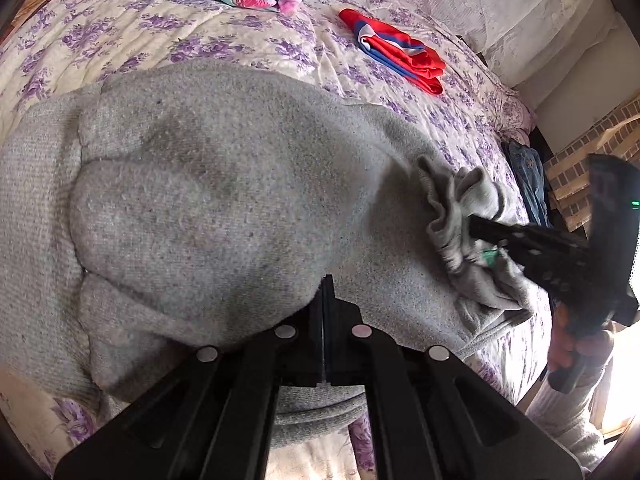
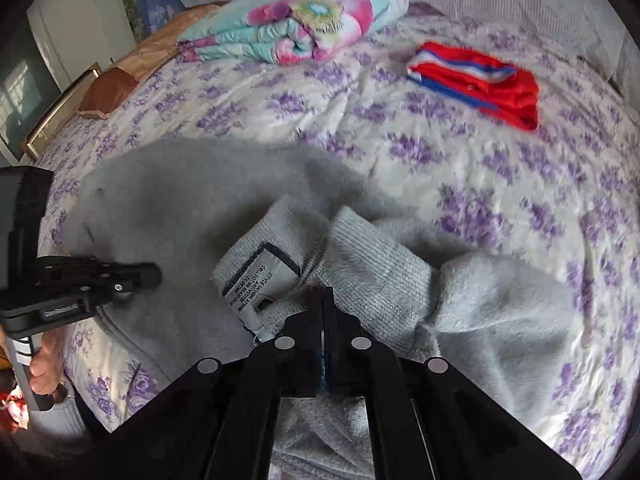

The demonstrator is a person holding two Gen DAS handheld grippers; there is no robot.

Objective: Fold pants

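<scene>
Here the gray pants (image 1: pixel 208 200) lie spread on the bed (image 1: pixel 248 44), on a quilt printed with purple flowers. The left claw (image 1: pixel 325 280) is clenched: its two fingers meet with no gap, and gray fabric bulges up directly against their tips. In the right wrist view this claw (image 2: pixel 150 274) appears at the left edge, tips pressed together and resting on the pants.

The right claw (image 2: pixel 326 294) is also clenched, gripping the ribbed waistband (image 2: pixel 360 248) of the pants. The waistband is bunched and turned over, so that a white label (image 2: pixel 260 280) with black print shows just beside the fingers. In the left wrist view the same claw (image 1: pixel 476 226) pinches a crumpled wad of waistband at the right side of the garment.

A folded red and blue garment (image 2: pixel 480 76) lies well apart from the pants, farther up the bed. A rolled floral blanket (image 2: pixel 296 24) sits near the far edge.
</scene>
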